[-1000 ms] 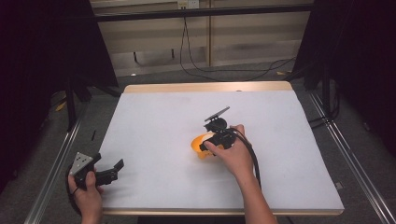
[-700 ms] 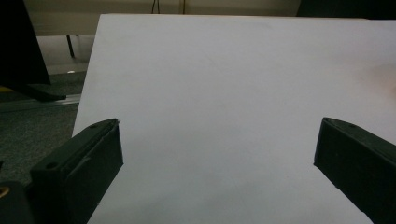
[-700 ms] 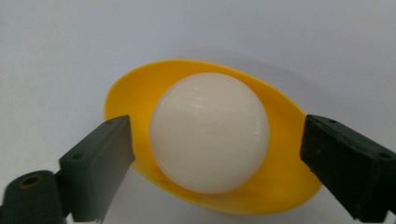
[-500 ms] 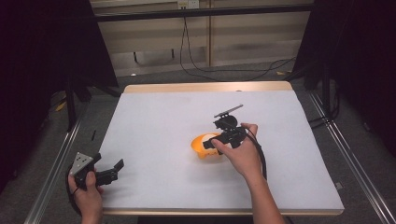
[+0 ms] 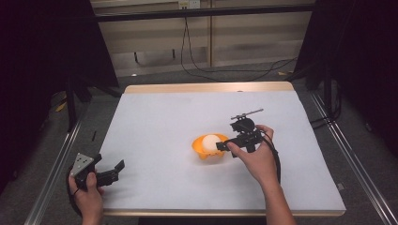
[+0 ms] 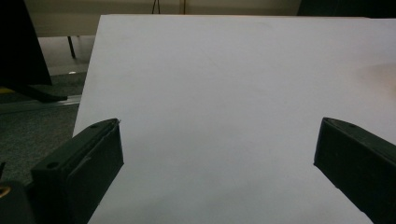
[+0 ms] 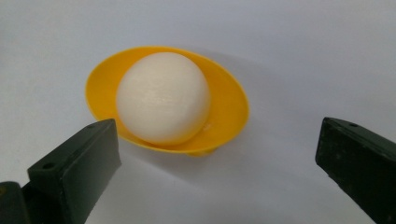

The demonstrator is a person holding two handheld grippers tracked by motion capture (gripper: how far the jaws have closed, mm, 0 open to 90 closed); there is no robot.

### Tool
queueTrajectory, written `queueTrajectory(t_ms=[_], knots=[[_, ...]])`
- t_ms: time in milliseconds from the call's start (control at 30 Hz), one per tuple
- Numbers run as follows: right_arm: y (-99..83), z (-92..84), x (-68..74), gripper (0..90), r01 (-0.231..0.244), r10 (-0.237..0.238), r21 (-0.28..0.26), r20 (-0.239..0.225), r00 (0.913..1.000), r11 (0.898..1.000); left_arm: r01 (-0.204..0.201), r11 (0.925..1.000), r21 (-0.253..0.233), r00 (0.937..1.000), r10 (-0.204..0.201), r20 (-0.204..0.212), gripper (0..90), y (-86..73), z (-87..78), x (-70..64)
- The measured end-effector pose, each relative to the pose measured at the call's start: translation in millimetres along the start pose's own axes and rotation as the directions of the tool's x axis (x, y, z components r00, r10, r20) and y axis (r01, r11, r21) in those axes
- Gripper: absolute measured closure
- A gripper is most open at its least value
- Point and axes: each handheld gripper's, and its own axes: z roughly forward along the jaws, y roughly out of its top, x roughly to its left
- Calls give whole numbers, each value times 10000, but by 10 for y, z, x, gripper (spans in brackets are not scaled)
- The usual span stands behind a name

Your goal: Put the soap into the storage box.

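A glossy yellow plastic bowl (image 7: 229,112) holds a smooth, matt white ball (image 7: 162,97) on a matt white paper-like sheet (image 5: 178,122), pale wood edging (image 5: 206,87) at 12 o'clock; the gripper jaws look matt black plastic.

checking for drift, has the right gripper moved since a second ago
Yes. The right gripper has backed off toward the table's right edge, away from the yellow bowl.
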Motion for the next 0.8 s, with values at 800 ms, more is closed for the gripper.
queueTrajectory(t_ms=[800], knots=[[-506, -156, -663, 11, -938, 968, -320, 1118, 9890, 9951, -39, 10000, -15, 10000, 39, -20, 12, -1, 1, -4]])
